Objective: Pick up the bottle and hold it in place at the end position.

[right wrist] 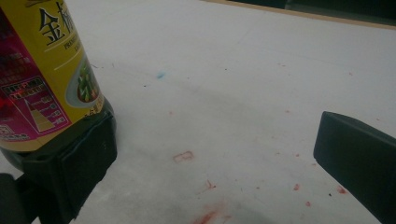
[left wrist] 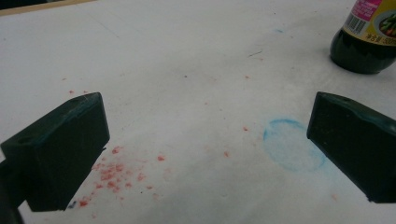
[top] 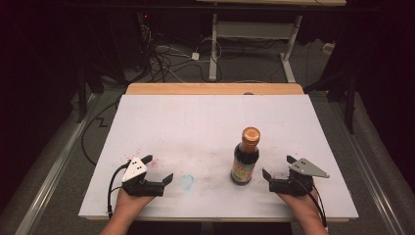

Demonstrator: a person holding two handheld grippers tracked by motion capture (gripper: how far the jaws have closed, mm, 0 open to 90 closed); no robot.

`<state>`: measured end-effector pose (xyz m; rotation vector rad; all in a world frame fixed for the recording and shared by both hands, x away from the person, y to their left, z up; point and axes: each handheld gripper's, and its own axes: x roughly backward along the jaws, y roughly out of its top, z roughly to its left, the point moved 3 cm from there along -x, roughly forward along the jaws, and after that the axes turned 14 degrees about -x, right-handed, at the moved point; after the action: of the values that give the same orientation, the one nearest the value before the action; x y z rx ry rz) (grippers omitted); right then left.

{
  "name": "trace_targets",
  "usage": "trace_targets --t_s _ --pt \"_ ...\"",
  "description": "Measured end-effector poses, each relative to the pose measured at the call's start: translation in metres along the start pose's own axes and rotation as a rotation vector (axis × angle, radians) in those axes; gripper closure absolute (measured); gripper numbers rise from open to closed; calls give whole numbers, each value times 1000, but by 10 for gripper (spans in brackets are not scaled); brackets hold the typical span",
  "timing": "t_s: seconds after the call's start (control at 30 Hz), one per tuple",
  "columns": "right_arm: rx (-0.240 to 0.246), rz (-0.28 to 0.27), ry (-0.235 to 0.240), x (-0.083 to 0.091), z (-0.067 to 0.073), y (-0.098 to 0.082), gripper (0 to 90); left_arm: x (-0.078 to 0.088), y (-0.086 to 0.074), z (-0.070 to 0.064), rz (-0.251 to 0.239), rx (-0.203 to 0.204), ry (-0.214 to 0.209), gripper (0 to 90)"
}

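Note:
A dark sauce bottle with a copper cap and a yellow label stands upright on the white board, right of the middle. My left gripper rests near the front left, jaws wide open with bare board between them. My right gripper rests near the front right, also open and holding nothing. In the right gripper view the bottle stands just beyond the left jaw, outside the gap of the gripper. The left gripper view has the bottle's base far off at the upper right of the gripper.
A faint blue ring and red specks stain the board near the left gripper. A wooden table edge runs behind the board. Beyond it are desk legs and cables on the floor.

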<state>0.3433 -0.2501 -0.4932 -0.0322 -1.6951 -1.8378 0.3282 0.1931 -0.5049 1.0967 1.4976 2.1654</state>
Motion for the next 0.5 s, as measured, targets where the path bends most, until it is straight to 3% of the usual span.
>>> trace_targets --t_s 0.13,0.37,0.5 --pt "-6 -6 1 1 -1 0 3 0 0 0 -2 4 1 0" --pt "-10 16 5 1 0 0 2 0 1 -3 5 -25 10 0" --pt "-28 27 28 1 -1 1 2 -1 0 -1 8 -9 -3 0"
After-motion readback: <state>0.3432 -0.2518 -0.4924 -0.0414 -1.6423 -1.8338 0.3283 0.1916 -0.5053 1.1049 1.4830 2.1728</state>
